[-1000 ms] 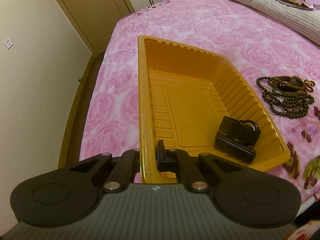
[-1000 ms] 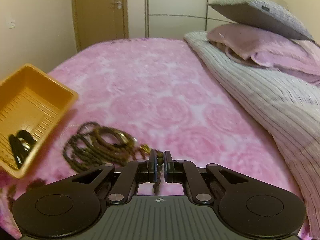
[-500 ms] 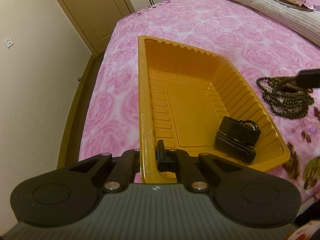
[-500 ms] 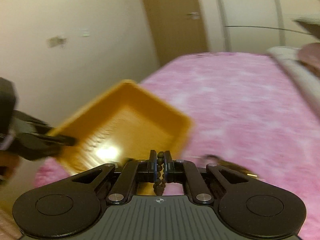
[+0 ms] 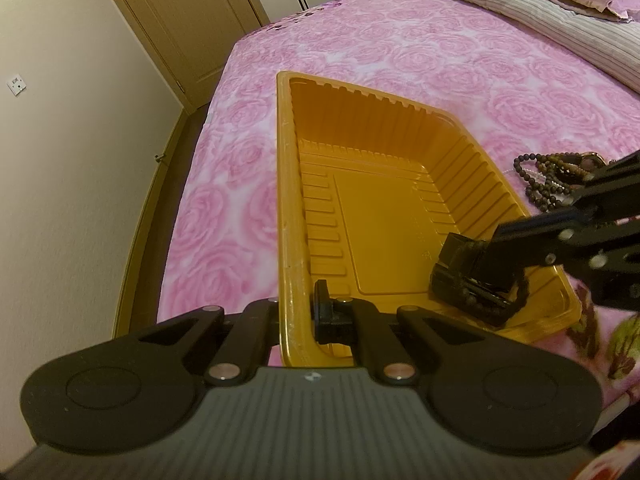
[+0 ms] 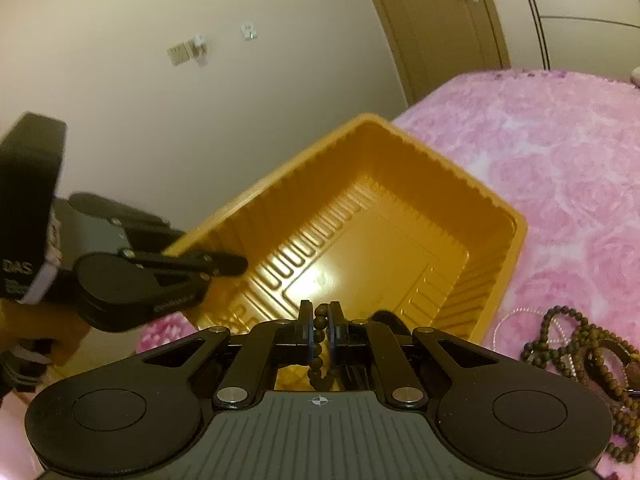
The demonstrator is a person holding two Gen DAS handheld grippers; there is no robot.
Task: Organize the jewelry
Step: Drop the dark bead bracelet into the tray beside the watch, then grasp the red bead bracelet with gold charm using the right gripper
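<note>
An orange plastic tray (image 5: 392, 216) lies on the pink bedspread. My left gripper (image 5: 298, 312) is shut on the tray's near-left rim. My right gripper (image 6: 319, 328) is shut on a string of brown beads (image 6: 318, 344) and holds it over the tray's near-right corner. In the left wrist view the right gripper (image 5: 492, 256) reaches in from the right, and the beads (image 5: 520, 300) hang down onto a black watch (image 5: 460, 276) in the tray. The tray also shows in the right wrist view (image 6: 400, 216).
A pile of more brown bead strings (image 5: 556, 180) lies on the bedspread right of the tray, also in the right wrist view (image 6: 592, 364). The bed's left edge drops beside a wall (image 5: 72, 200). A striped blanket (image 5: 560, 28) lies at the back right.
My right gripper has lifted the bead string off the pile and swung left over the tray. My left gripper has kept its hold on the rim.
</note>
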